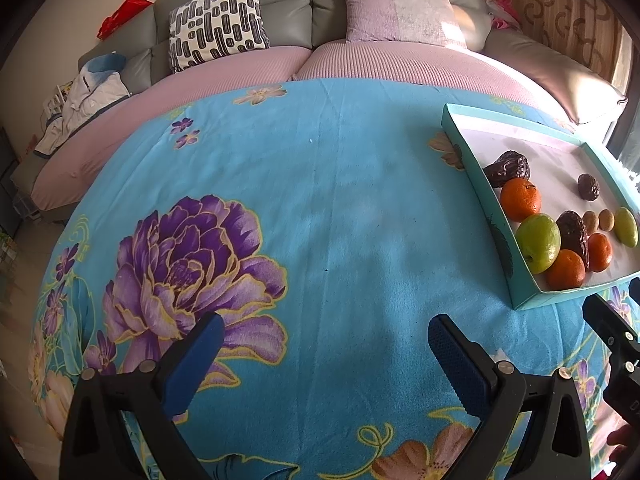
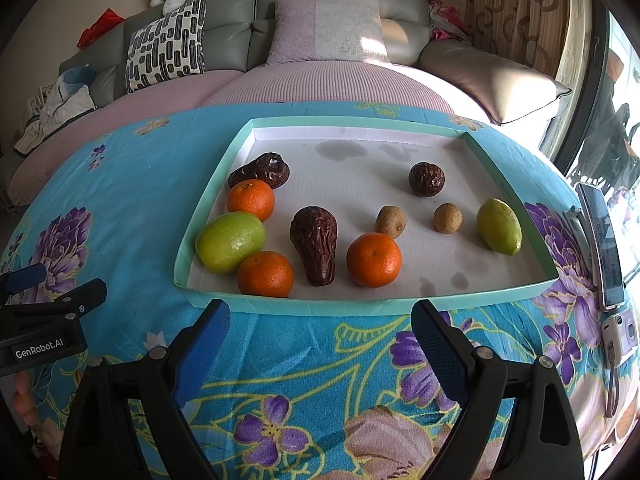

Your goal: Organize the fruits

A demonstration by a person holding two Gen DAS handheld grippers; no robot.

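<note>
A shallow teal tray [image 2: 320, 307] with a white floor lies on the blue flowered cloth and holds all the fruit. Inside are three oranges [image 2: 374, 260], a big green fruit [image 2: 230, 241] at the left, a smaller green one [image 2: 499, 226] at the right, three wrinkled dark fruits [image 2: 314, 242] and two small brown ones [image 2: 447, 218]. My right gripper [image 2: 320, 336] is open just short of the tray's near wall, with nothing in it. My left gripper [image 1: 326, 350] is open and empty over bare cloth, left of the tray [image 1: 490, 216].
A phone [image 2: 604, 248] and a small white device [image 2: 618, 334] lie on the cloth right of the tray. Behind the table stands a grey sofa [image 2: 336, 4] with pillows and a plush toy. A window is at the far right.
</note>
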